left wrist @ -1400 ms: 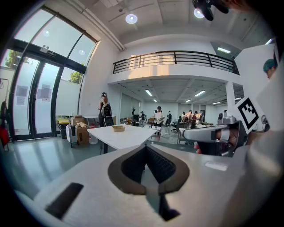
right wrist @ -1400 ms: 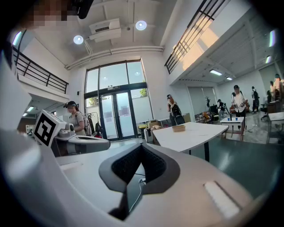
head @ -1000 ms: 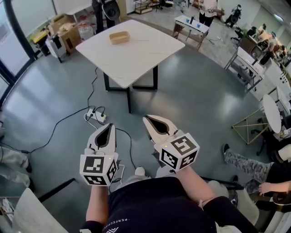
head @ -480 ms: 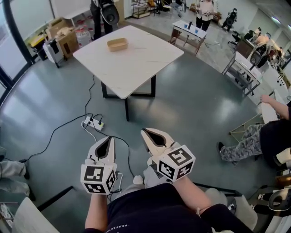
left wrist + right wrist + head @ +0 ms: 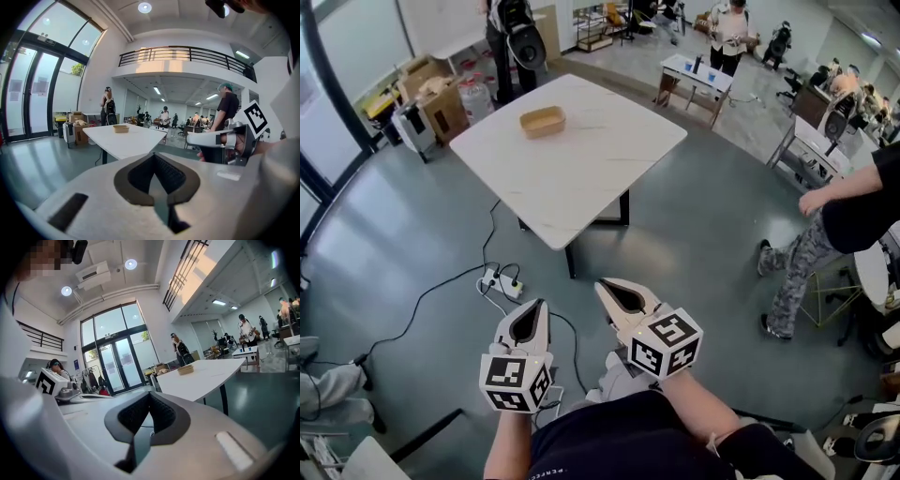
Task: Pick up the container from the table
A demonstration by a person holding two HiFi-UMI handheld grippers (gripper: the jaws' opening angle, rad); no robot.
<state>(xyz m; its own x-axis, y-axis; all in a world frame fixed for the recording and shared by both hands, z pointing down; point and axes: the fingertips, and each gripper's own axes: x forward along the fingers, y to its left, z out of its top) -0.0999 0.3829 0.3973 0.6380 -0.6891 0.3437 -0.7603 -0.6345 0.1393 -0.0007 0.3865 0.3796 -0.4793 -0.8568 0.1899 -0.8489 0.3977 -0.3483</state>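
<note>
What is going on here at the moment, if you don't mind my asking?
A person holds a two-jaw tool in each hand, the left tool and the right tool, both shut and empty. The shallow tan rectangular container sits on the white square table, across a stretch of grey floor from the tools and well out of reach. Nothing has been picked up yet.

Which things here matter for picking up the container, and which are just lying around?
For the job: container, the white table under it, left gripper, right gripper.
Just lying about: power strip on the floor, cardboard boxes, small far table.
</note>
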